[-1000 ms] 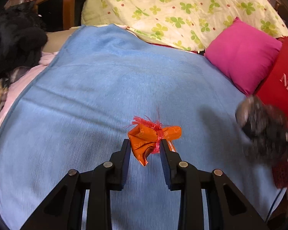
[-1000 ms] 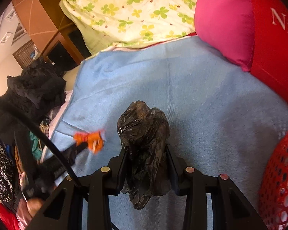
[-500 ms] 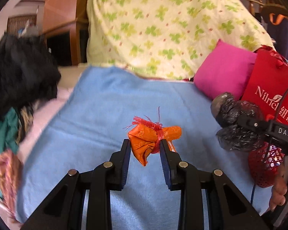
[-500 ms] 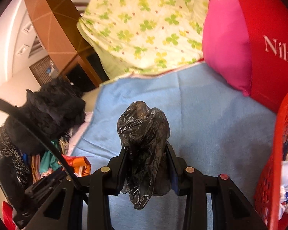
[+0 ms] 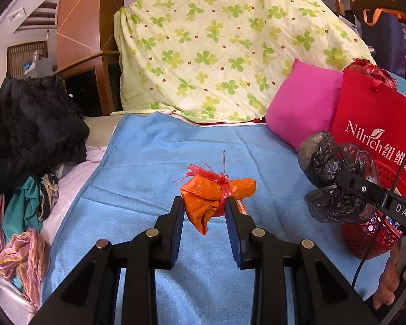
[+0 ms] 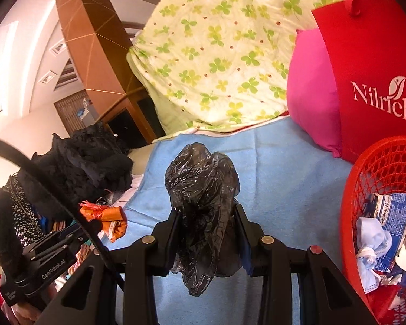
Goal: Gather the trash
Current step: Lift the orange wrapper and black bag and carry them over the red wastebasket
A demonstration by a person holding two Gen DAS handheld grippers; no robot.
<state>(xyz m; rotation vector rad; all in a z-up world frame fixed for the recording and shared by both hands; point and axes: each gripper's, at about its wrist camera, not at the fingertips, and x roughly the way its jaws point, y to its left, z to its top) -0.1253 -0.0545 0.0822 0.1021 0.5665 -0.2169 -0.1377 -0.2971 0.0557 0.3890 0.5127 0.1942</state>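
Observation:
My left gripper [image 5: 203, 208] is shut on an orange wrapper bundle [image 5: 205, 197] tied with red string, held above the blue blanket [image 5: 154, 168]. The bundle also shows in the right wrist view [image 6: 105, 216]. My right gripper [image 6: 207, 216] is shut on a crumpled black plastic bag [image 6: 203, 189], which also shows at the right of the left wrist view [image 5: 335, 176]. A red mesh basket [image 6: 360, 189] holding several pieces of paper trash stands just right of the right gripper; its lower part shows in the left wrist view [image 5: 365, 241].
A red Nilrich paper bag [image 5: 376, 124] and a pink pillow [image 5: 303, 108] stand behind the basket. A clover-print quilt [image 5: 216, 48] is piled at the back. Black clothes [image 5: 27, 130] and coloured garments [image 5: 21, 254] lie along the left edge.
Both grippers have lifted and tilted up, each keeping its load. The right gripper with the black bag has come closer to the red basket, which now shows its contents.

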